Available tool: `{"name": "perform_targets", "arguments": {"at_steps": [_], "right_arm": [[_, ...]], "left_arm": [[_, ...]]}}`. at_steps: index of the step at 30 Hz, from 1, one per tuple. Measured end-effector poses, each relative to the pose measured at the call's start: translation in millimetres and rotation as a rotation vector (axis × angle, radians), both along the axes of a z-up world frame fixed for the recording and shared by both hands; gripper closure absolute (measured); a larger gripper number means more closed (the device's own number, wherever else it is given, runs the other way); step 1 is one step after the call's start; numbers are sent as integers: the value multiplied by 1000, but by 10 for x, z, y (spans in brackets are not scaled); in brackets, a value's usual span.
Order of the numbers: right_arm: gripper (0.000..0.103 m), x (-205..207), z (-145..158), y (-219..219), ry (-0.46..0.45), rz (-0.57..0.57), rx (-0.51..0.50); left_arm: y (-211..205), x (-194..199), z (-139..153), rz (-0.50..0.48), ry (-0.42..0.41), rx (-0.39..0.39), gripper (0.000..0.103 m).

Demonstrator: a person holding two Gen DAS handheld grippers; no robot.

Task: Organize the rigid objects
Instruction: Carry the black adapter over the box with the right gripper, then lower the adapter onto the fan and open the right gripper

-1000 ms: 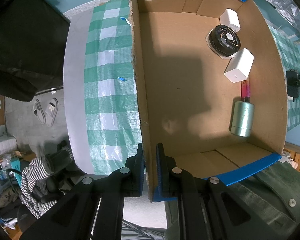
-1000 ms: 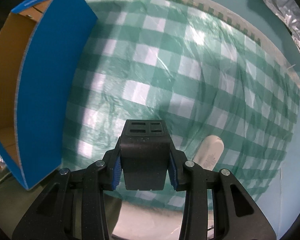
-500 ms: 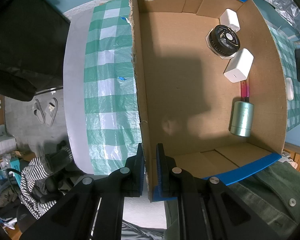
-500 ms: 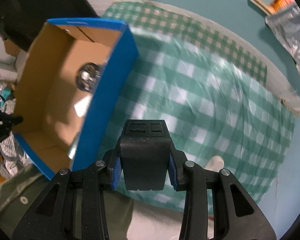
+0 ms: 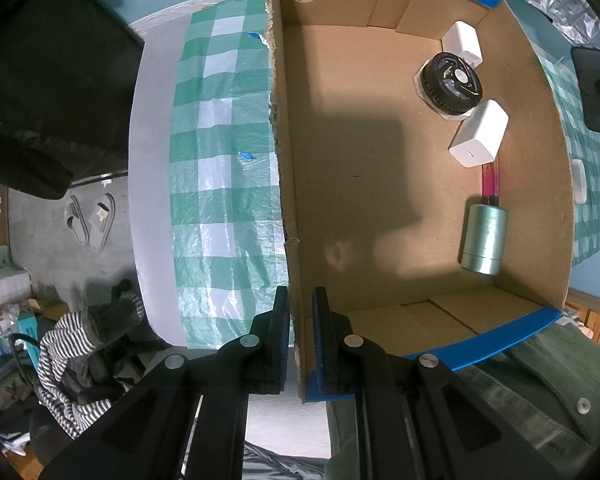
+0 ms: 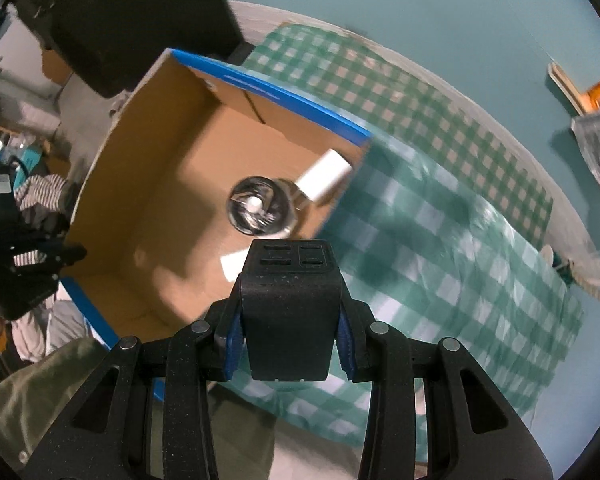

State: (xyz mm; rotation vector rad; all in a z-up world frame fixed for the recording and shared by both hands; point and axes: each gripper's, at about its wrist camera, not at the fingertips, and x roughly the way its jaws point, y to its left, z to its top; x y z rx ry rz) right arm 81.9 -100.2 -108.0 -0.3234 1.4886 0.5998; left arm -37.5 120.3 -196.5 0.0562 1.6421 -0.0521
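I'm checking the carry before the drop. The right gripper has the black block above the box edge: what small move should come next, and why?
Probably carry the black block a little further over the cardboard box, then lower it. The right gripper is clamped on it near the wall, while the left gripper pinches the opposite wall. The bare floor left of the round black part looks free.

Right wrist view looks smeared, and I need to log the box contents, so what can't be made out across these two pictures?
- Right wrist view: motion blur smears the round black part and white adapter; the held black block hides the box floor below them.
- Left wrist view: the pink items are partly covered by the metal cylinder and a white cube.
- Left wrist view: the cardboard box wall hides most of a white object outside.
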Motion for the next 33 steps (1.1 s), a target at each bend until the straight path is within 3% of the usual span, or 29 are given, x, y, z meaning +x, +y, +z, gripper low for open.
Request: {"name": "perform_targets", "arguments": {"at_steps": [21,33], "right_arm": [[66,-42,-505,561,66,85,-62],[64,3,-265,515,36,40,22]], "left_arm": [[27,-43,2,16,-2,-3,92],[9,-44,3,9,-5,-4,93]]}}
